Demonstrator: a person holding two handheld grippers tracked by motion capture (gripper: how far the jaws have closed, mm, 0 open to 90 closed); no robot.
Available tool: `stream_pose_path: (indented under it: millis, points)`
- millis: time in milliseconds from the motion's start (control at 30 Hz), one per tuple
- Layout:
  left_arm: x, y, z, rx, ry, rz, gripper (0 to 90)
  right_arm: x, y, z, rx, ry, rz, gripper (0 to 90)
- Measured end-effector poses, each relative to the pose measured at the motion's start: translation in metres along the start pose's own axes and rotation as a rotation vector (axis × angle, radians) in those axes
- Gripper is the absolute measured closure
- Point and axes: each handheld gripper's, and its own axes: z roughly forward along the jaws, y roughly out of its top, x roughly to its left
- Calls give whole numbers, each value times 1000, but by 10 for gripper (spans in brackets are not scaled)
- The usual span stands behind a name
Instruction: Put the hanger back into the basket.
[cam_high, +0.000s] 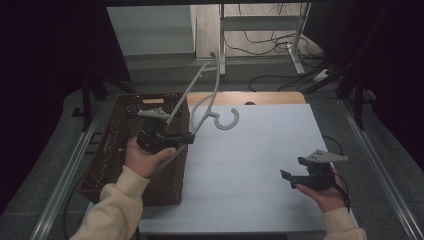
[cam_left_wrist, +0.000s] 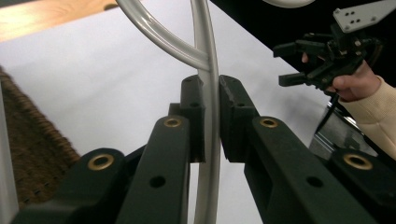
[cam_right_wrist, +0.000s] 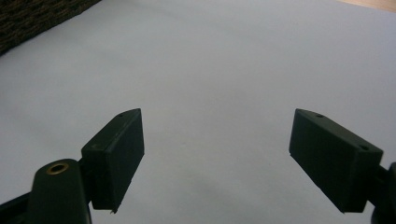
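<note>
Hanger (cam_left_wrist: 208, 116), pale grey plastic, is pinched in the left gripper (cam_high: 185, 138) beside the wicker basket (cam_high: 107, 155), its hook hanging above the white surface (cam_high: 260, 150). Right gripper (cam_high: 287, 176) waits nearby, spread and empty. Swinging, the thin rod could slip or snag the basket rim.

Setting: lab-type recording station. Evidence: table (cam_high: 280, 200) covered by a plain white sheet, dark curtains on both sides, bare metal frame legs (cam_high: 299, 45) behind it, loose cables (cam_high: 265, 45) trailing over grey floor. Metal rails (cam_high: 65, 175) run along both table sides. No household furnishings.
</note>
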Motion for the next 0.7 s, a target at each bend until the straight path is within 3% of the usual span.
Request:
stream_pose_path:
  millis: [367, 700]
  points:
    - [11, -3, -16, -14, 28, -12, 817, 2, -1, 1, 8, 5, -9, 178]
    - [21, -5, -20, -6, 25, -12, 817, 1, -5, -3, 8, -3, -3, 176]
